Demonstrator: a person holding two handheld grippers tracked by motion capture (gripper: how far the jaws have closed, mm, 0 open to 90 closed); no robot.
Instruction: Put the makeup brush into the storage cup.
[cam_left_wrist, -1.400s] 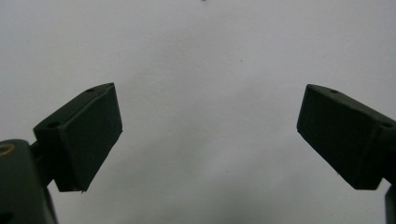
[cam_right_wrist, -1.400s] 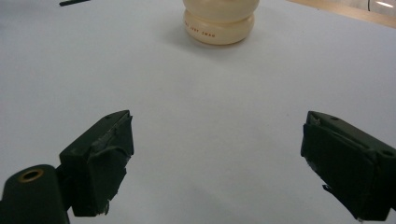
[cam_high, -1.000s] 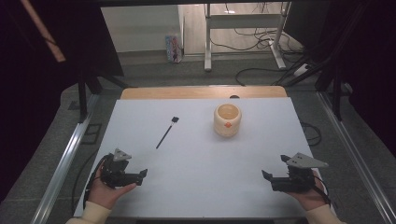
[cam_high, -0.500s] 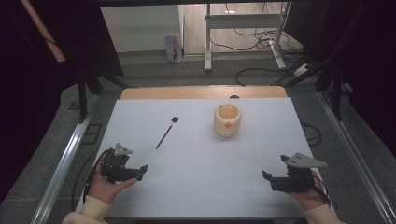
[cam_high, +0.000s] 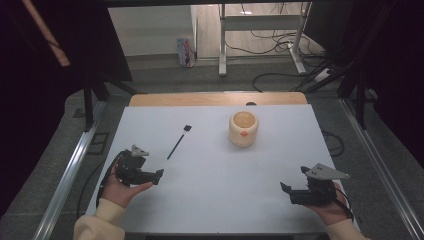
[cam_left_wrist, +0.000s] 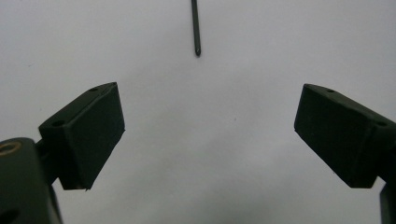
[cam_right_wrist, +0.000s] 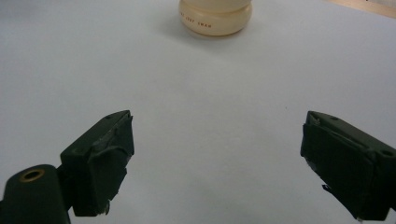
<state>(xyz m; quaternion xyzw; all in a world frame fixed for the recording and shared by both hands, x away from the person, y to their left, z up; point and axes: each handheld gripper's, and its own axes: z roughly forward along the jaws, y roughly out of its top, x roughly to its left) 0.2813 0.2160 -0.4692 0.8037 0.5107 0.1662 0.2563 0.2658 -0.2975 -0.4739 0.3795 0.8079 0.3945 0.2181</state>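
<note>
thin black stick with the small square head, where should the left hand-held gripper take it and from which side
Probably mid-shaft on the thin black stick with a small square head, coming straight down, jaws set across its length. It lies flat on the white table, so only its narrow sides offer purchase, and the open left hand-held gripper sits nearest.

A white table (cam_high: 215, 200) stands above floor cables (cam_high: 280, 37).

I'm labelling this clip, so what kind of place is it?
Probably a lab or workshop recording station: a white-topped table framed by metal rails, loose cables on the floor behind, and a hand-held gripper in each hand.
</note>
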